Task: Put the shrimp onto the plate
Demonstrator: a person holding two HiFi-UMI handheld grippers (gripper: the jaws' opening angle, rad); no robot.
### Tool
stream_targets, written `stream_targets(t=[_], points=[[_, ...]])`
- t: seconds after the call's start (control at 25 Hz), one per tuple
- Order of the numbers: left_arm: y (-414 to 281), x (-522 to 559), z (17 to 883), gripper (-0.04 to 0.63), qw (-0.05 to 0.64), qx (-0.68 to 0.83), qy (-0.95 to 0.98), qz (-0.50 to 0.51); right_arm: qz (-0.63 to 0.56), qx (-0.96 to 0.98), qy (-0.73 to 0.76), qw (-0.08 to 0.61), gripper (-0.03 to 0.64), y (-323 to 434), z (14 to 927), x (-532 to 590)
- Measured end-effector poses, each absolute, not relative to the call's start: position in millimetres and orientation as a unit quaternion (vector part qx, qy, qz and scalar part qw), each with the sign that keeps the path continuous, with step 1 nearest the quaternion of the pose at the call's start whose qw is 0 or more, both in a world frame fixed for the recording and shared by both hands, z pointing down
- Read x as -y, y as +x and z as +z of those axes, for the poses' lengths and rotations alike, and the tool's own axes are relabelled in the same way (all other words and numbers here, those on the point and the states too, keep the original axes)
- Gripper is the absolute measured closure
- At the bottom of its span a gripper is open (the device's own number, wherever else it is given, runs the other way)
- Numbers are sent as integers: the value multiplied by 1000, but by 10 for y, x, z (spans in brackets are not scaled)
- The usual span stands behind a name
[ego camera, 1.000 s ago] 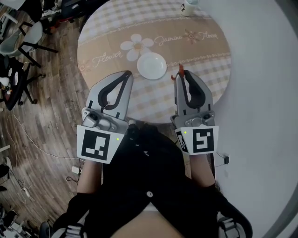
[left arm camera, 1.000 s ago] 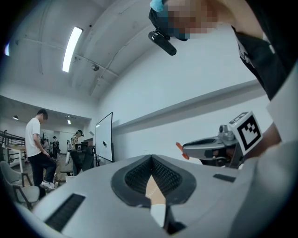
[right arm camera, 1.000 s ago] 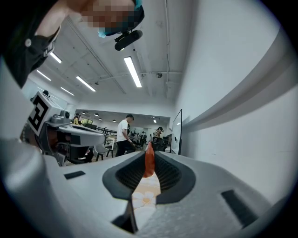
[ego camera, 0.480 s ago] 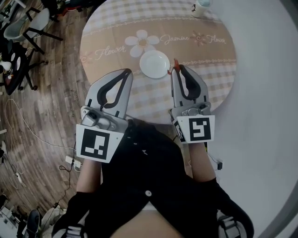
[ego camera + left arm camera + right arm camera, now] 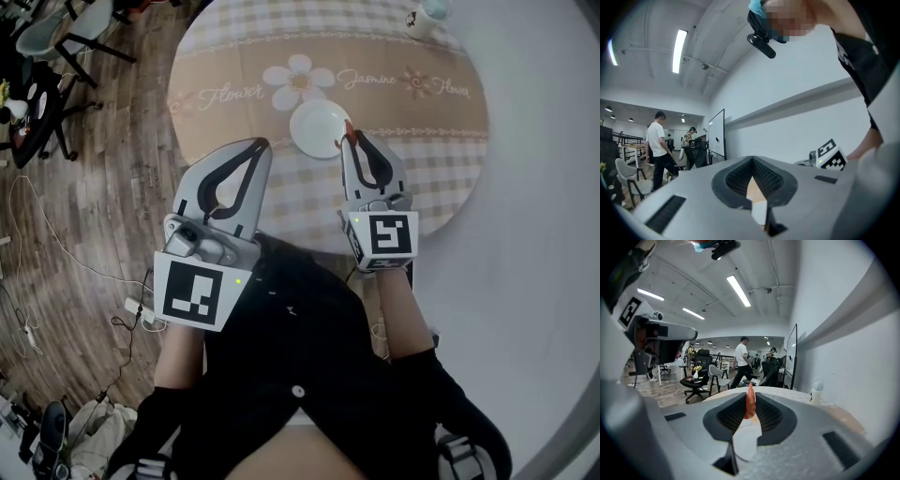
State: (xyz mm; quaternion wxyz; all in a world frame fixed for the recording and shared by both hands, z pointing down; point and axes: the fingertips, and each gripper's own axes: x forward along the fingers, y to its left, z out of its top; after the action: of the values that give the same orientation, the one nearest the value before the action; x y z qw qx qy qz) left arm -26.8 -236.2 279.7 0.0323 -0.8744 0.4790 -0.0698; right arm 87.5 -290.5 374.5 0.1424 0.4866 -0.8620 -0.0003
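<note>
The shrimp (image 5: 750, 401), a slim orange-red piece, stood upright, pinched between the fingers of the right gripper (image 5: 353, 142). Only its upper part showed above the fingertips; the lower end was hidden between the dark pads. In the head view it was a small red fleck at the right rim of the white plate (image 5: 317, 127), and whether it touched the plate could not be told. In the right gripper view, part of the plate showed as a pale patch through the gap under the shrimp.

The plate sat on the round table (image 5: 427, 173), just near of a printed daisy on the checked tan cloth. A small white container (image 5: 425, 19) stood at the table's far right edge, its top cut off by the frame.

The left gripper (image 5: 262, 144) hung over the table's near left edge, well apart from the plate, fingers pressed together at the tips on nothing. The person's dark clothing hid the table's near rim.
</note>
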Motion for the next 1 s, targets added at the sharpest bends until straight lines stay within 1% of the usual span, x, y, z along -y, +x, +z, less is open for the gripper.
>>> stream_targets(t=[0.24,1.0], points=[[-339,2382,2856,592,26,-491,-867,-78,27,857,477,194,569,903,4279,3028],[-554,2460,3049,592,10,-528,-845,-90,88,839,436,314,569,841,5621,3357]])
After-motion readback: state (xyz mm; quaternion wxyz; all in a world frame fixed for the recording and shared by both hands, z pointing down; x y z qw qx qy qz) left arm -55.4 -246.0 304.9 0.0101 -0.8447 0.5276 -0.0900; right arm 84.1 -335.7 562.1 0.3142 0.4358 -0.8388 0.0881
